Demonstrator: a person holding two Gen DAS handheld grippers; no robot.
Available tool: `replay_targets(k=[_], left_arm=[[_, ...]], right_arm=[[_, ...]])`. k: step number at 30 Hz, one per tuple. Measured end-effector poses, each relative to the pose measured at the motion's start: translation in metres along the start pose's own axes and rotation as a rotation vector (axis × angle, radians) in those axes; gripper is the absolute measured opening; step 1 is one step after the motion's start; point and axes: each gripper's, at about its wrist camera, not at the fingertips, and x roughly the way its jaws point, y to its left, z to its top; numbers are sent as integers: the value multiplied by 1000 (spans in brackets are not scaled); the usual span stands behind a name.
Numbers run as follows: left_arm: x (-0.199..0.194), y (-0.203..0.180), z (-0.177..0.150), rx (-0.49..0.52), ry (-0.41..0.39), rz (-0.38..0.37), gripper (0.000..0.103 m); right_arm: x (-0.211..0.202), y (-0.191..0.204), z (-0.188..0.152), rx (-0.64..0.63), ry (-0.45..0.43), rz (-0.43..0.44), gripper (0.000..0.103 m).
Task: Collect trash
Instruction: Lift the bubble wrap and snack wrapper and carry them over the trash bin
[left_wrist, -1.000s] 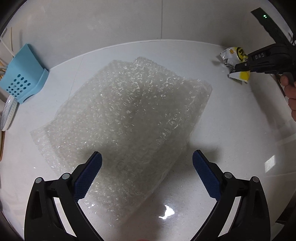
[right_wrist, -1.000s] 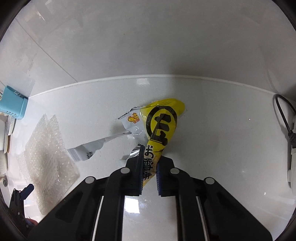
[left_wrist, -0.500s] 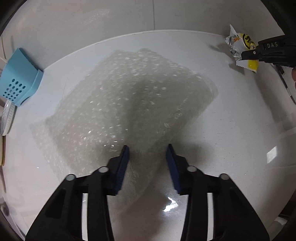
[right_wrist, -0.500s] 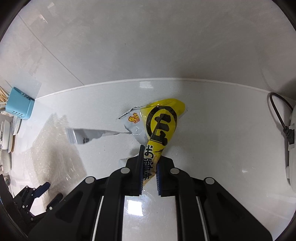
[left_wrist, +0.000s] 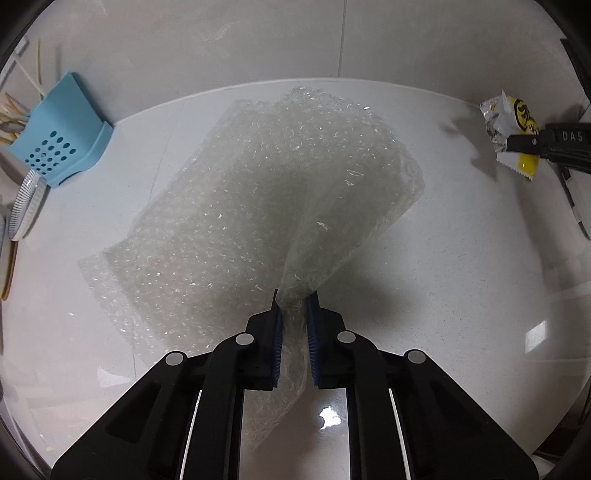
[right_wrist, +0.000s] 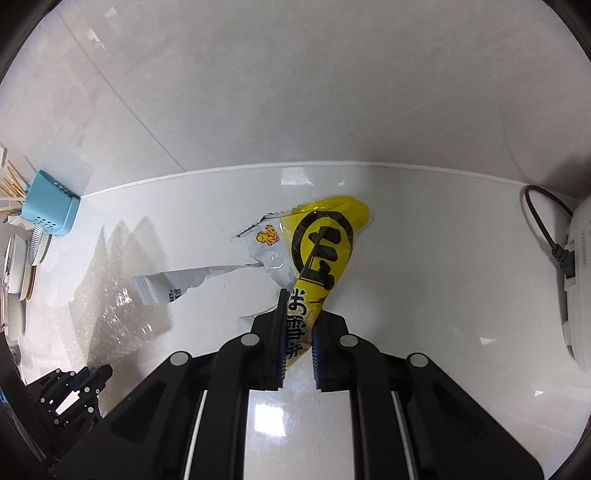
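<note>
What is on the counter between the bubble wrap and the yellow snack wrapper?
Nothing. In the left wrist view, only bare white counter lies between the bubble wrap and the snack wrapper.

The bubble wrap (left_wrist: 266, 206) lies on the counter (left_wrist: 461, 280), its near edge between the jaws of the left gripper (left_wrist: 293, 325); to its left, by the wall, stands a holder (left_wrist: 59, 144) (plates (left_wrist: 26, 206) just before it); far right, the wrapper (right_wrist: 317, 258) sits in the right gripper (right_wrist: 298, 332); right of that, a cable (right_wrist: 543, 225).
</note>
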Motion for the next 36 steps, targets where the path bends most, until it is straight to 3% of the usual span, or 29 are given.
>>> replay_targets(k=[8,20,29,36], left_arm=[[-34,16,-18,-30,-79,-13,11],[-74,31,-56,1,-152,-62,11],[-108,42,-103,37,-191,-95,11],[-144,48,-158,82,-238,-115,11]], right_arm=[[-26,14,-30,21,-41,-4,10],[-75,42,-104,64,-109,-27,10],[-112,67,-178,75,-180,-52,10],[-139,90,-248,97,-224,-74,10]])
